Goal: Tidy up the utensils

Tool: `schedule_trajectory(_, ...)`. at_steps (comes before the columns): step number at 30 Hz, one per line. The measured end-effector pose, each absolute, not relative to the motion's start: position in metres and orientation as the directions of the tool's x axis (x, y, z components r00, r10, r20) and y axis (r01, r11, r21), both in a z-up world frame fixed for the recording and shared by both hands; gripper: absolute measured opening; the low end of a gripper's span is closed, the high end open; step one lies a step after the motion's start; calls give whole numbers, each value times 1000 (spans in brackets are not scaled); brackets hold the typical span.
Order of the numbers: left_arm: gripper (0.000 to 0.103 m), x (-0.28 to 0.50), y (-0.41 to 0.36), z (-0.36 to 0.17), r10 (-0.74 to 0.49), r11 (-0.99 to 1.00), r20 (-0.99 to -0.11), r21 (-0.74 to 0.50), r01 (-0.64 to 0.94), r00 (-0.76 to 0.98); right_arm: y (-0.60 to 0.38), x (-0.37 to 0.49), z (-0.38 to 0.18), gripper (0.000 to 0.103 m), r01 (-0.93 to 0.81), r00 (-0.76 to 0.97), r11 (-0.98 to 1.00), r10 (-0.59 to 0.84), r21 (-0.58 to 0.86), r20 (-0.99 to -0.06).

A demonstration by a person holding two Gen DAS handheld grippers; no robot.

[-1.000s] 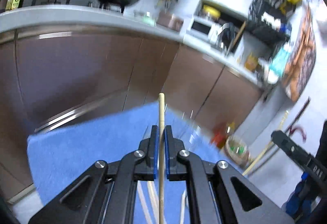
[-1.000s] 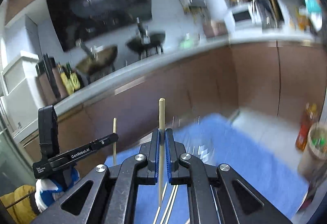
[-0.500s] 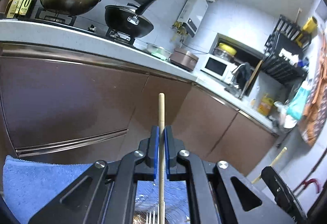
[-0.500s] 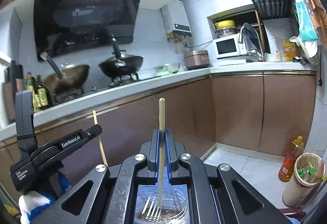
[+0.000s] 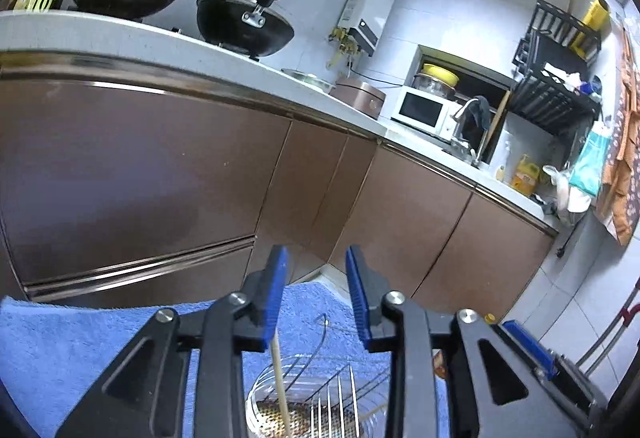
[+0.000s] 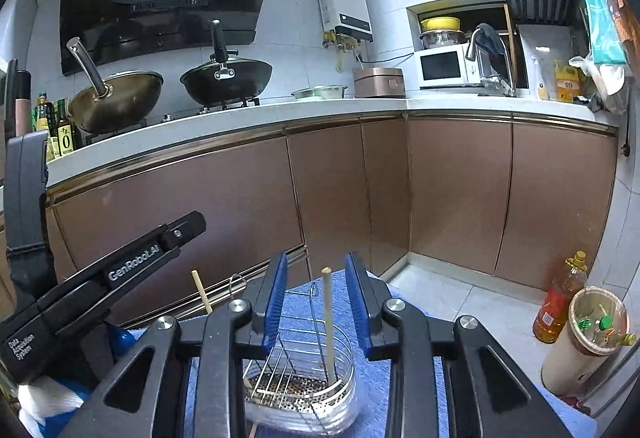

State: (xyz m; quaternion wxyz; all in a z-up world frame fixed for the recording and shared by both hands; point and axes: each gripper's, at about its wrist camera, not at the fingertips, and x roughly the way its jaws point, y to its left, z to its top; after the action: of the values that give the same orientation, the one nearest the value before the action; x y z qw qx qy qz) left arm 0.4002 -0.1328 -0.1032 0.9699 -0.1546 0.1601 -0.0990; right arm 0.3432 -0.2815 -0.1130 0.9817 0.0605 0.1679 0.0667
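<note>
A wire utensil holder in a clear tray (image 6: 304, 378) stands on the blue towel (image 6: 404, 378), also seen in the left wrist view (image 5: 316, 398). My right gripper (image 6: 316, 294) is open above it; a pale chopstick (image 6: 327, 318) stands in the holder between its jaws, touching neither. My left gripper (image 5: 316, 290) is open too; a wooden chopstick (image 5: 280, 386) leans in the holder just below its left pad. The left gripper's body (image 6: 100, 278) shows at the left of the right wrist view, with that chopstick's tip (image 6: 200, 290) beside it.
Brown kitchen cabinets (image 6: 360, 198) and a white counter with two woks (image 6: 224, 78) stand behind the towel. A bin (image 6: 588, 338) and an oil bottle (image 6: 560, 306) stand on the floor at the right.
Both grippers rose over the holder, then opened and let go of their chopsticks, which now stand in the holder.
</note>
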Motion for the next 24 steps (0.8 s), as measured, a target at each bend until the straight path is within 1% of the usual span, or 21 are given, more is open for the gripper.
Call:
schedule_trajectory(1,35,395,-131,-101,-243,936,-287,-320,146,927,-281,337,-111,28,-110,936,984,149,137,-319)
schedule_trajectory(2,36,389,-130,-97,-245,938,-292,-313,149,925,-282,335,-108,28,-109,936,985,147,135,-318)
schedule_trajectory(7,36,355,-112,-79,-264,940,-328,-297,166,907,-287,301,-88,28,-121,938,984,156,130,-310)
schedule_trajectory(11,37,329,-98,-71,-280,939,-376,-297,172,883,-293,268,-78,28,-144,923,976,192,163,-334)
schedule_trajectory(17,37,290,-85,-79,-308,939,-484,-292,180,819,-293,229,-77,28,-185,880,958,260,217,-398)
schedule_trajectory(20,37,276,-83,-91,-337,933,-549,-304,193,765,-293,216,-83,28,-207,845,939,313,274,-433)
schedule_trajectory(24,37,263,-84,-113,-377,922,-628,-326,210,680,-287,207,-96,28,-222,802,927,350,302,-484)
